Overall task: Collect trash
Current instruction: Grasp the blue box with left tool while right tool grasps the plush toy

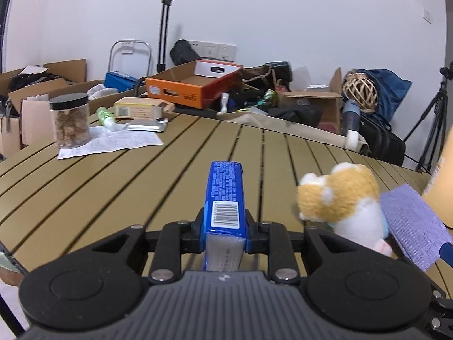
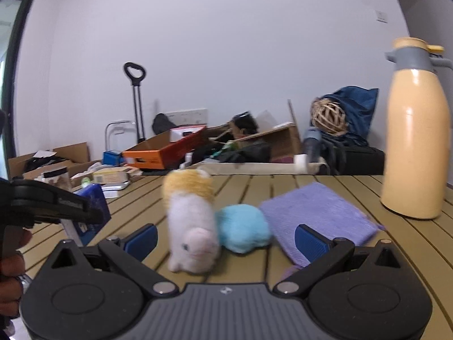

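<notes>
My left gripper (image 1: pixel 224 231) is shut on a blue tissue packet (image 1: pixel 225 195) with a barcode, held just above the slatted table (image 1: pixel 141 175). The same packet (image 2: pixel 92 212) shows at the left of the right wrist view, in the black left gripper held by a hand. My right gripper (image 2: pixel 225 239) stands open; between and just beyond its blue pads (image 2: pixel 141 240) lies a white and orange plush toy (image 2: pixel 191 226), with a pale blue plush part (image 2: pixel 243 231) beside it. The pads do not press on it.
A purple cloth (image 2: pixel 317 215) lies right of the toy, and a tall yellow thermos (image 2: pixel 414 130) stands at the far right. At the table's far left are a jar (image 1: pixel 70 120), a paper sheet (image 1: pixel 113 141), a silver pouch and a small box. Cardboard boxes and bags clutter the floor behind.
</notes>
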Tool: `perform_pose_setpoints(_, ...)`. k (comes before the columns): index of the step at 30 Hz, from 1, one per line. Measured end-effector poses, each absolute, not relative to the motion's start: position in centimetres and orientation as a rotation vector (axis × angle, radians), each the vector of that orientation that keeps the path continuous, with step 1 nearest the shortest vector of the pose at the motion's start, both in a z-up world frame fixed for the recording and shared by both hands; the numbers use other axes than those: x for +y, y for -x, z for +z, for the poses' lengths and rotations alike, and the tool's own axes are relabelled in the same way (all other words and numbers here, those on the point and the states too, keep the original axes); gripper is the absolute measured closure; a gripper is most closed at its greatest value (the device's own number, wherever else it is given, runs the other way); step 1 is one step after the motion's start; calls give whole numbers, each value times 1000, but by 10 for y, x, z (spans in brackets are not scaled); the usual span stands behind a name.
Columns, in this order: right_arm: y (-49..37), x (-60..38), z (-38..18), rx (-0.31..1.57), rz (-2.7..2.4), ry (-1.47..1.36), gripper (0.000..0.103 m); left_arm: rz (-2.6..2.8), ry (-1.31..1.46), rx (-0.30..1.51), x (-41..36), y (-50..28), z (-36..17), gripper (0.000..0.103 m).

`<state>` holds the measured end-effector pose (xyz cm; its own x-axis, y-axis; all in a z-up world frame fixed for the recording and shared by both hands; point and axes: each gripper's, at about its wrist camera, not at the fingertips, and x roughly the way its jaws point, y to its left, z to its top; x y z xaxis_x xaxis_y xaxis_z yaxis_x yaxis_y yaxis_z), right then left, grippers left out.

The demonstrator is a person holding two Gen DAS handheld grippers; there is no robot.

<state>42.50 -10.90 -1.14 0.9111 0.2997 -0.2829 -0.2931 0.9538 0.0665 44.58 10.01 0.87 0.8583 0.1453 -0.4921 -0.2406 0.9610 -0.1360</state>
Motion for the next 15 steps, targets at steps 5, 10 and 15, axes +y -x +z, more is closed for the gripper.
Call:
perform_pose_setpoints(5,-439,-81,0,308,324,20,0,231,209,493,120,-440,10,79)
perform_pose_setpoints(10,-464,-58,10,362,305,3,0,262,226,490,139,-434,10,79)
perform_pose_setpoints(15,-492,-47,6,457,268,-23,1,265,231,485,151,-429,11,79)
